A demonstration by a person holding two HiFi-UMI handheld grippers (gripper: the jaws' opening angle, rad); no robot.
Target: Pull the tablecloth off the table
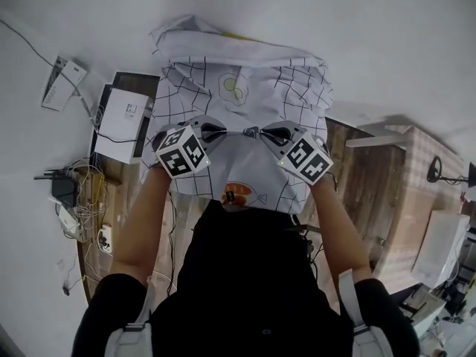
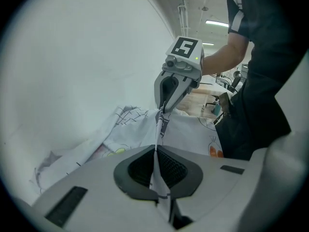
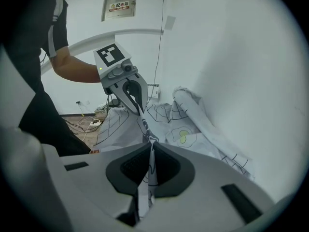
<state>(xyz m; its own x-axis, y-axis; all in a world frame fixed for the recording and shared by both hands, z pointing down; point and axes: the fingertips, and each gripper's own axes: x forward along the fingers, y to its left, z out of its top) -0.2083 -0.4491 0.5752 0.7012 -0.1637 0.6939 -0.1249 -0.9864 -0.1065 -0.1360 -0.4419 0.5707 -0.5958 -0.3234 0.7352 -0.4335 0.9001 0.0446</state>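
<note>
The tablecloth point(image 1: 245, 88) is white with a black grid and cartoon prints, and it hangs crumpled in front of me, off the table. My left gripper point(image 1: 225, 133) and right gripper point(image 1: 262, 134) face each other tip to tip, a short taut strip of the cloth's edge stretched between them. In the left gripper view the left gripper point(image 2: 155, 164) is shut on a fold of the tablecloth point(image 2: 128, 129), with the right gripper point(image 2: 163, 111) just ahead. In the right gripper view the right gripper point(image 3: 150, 166) is likewise shut on the tablecloth point(image 3: 181, 129), facing the left gripper point(image 3: 140, 111).
A white box point(image 1: 123, 121) sits on a dark stand at the left, with a white device point(image 1: 63, 84) and tangled cables point(image 1: 82, 207) nearby. A wooden table point(image 1: 364, 184) stands at the right, and beyond it a surface with a checked cover point(image 1: 424, 192).
</note>
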